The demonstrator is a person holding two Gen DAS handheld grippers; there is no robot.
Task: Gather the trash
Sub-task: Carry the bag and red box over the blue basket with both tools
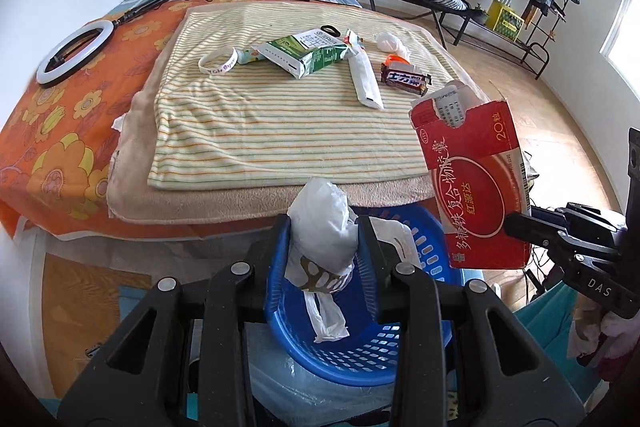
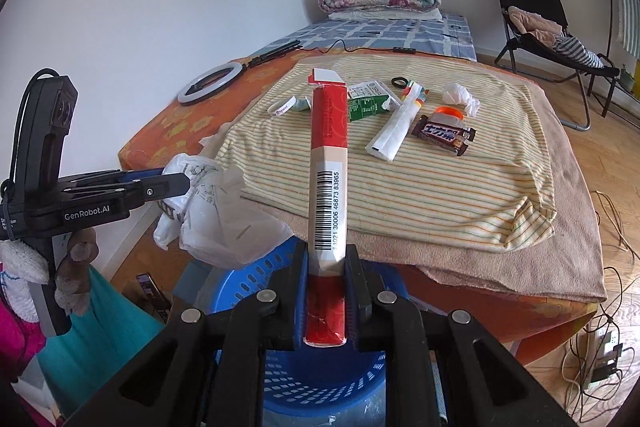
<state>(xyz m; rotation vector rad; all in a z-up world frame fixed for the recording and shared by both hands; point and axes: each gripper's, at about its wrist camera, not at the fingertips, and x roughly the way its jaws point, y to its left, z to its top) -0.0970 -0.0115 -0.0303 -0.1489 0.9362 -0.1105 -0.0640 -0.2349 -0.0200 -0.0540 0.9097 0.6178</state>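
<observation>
1. Above the blue basket [image 1: 344, 355], the left gripper [image 1: 325, 227] is clamped partway closed on a crumpled white plastic bag [image 1: 322, 223], whose loose tail hangs down inside the basket's rim.
2. To its right, the right gripper [image 2: 326, 259] is closed narrowly on the lower end of a red cardboard box [image 2: 329, 147]. The box stands up from the fingers, torn flap at the top, also over the basket.
3. On the bed, the striped blanket [image 1: 280, 139] carries more rubbish, well apart from both grippers: a green carton [image 1: 308, 57], a chocolate bar [image 1: 406, 79], a white paper tube [image 1: 366, 83], a tissue ball [image 1: 390, 41] and a white wristband [image 1: 219, 61].
4. A ring light [image 1: 74, 51] lies on the orange sheet at the left.
</observation>
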